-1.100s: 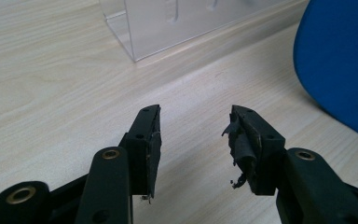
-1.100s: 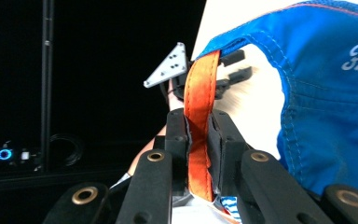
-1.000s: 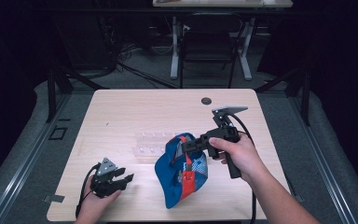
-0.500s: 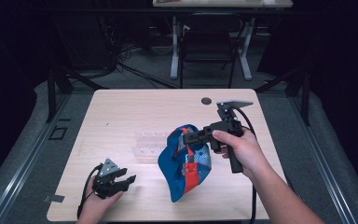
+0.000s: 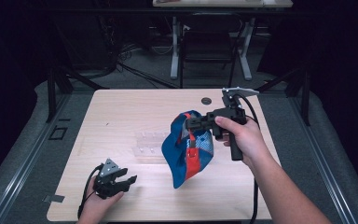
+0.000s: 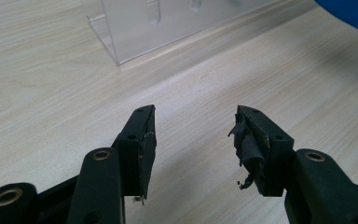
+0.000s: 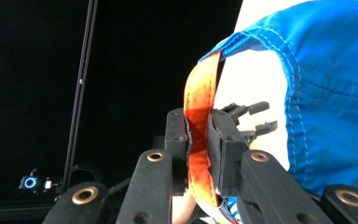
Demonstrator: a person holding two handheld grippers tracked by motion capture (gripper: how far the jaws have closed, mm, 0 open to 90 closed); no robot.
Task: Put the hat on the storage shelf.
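Note:
A blue cap (image 5: 186,151) with a red-orange strap hangs over the middle of the wooden table (image 5: 121,109), its lower end close to the top. My right gripper (image 5: 189,124) is shut on the strap (image 7: 199,93), which runs up between the pads, and the blue cloth (image 7: 328,116) fills the right side of the right gripper view. My left gripper (image 5: 129,179) rests near the front left edge, open, and its jaws have just been opening. Nothing is between the left gripper's (image 6: 196,126) fingers, only bare wood.
A clear plastic stand (image 5: 145,142) lies on the table just left of the cap, and its corner (image 6: 168,23) sits ahead of the left jaws. A small dark disc (image 5: 206,100) lies near the far edge. Dark floor and desk legs surround the table.
My right gripper has risen and shifted toward the far right, lifting the cap with it. The left hand has stayed put, its jaws a little wider.

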